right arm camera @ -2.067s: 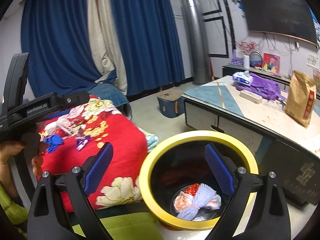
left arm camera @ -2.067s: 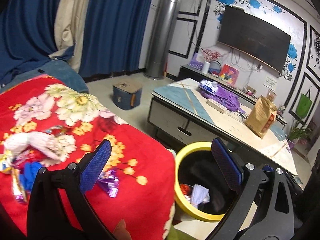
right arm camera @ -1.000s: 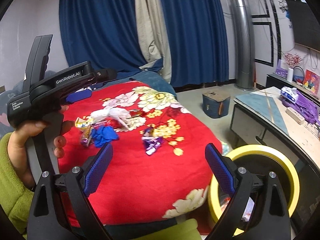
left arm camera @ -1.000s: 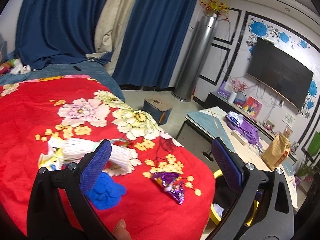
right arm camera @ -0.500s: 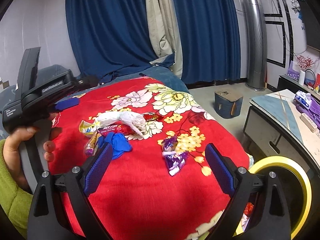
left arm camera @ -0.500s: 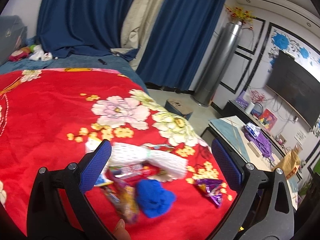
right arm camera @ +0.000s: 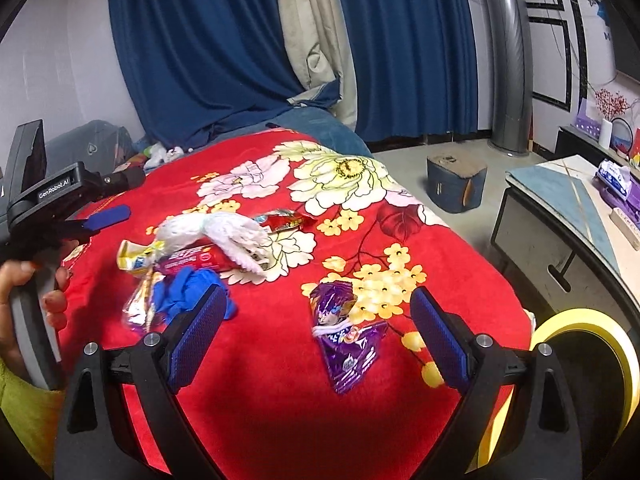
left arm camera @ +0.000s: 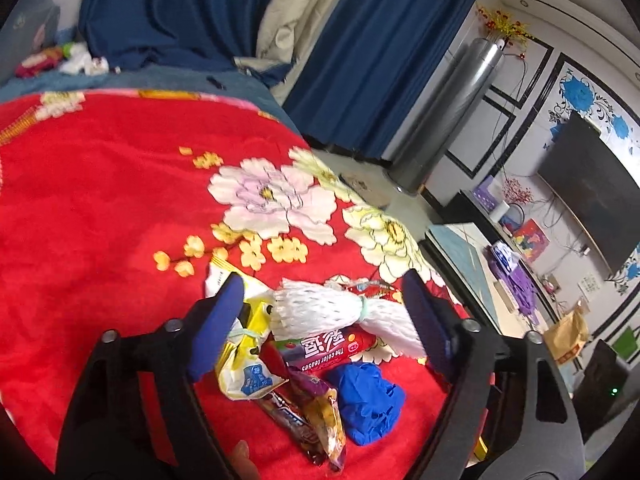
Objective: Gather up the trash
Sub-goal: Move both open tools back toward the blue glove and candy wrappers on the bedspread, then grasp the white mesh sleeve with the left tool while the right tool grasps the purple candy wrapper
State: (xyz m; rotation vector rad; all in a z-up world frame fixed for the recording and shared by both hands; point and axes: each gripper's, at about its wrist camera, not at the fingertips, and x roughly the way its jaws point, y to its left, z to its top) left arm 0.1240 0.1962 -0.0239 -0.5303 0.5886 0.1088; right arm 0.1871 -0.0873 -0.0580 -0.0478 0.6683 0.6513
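Note:
Trash lies piled on a red flowered blanket [left arm camera: 100, 200]. My left gripper [left arm camera: 322, 314] hovers low over the pile with its jaws closing. A white foam net [left arm camera: 328, 310] lies between the pads, and they do not press on it. Beside the net are a yellow packet [left arm camera: 248, 350], a red wrapper [left arm camera: 324, 350], a blue glove [left arm camera: 368, 400] and a purple-yellow snack wrapper [left arm camera: 320, 416]. My right gripper [right arm camera: 318, 334] stands open above a purple wrapper [right arm camera: 344, 340], apart from the same pile's foam net [right arm camera: 216, 232]. A hand [right arm camera: 24, 280] holds the left tool at the left edge.
A yellow-rimmed bin [right arm camera: 580, 320] stands at the blanket's right edge, beside a low coffee table [right arm camera: 580, 208]. A small blue box [right arm camera: 456, 188] sits on the floor beyond. Blue curtains and a silver column [right arm camera: 508, 60] line the back wall.
Both views swung from the yellow bin toward the blanket. My left gripper came down over the trash pile and its jaws narrowed. The right gripper drew nearer to the purple wrapper.

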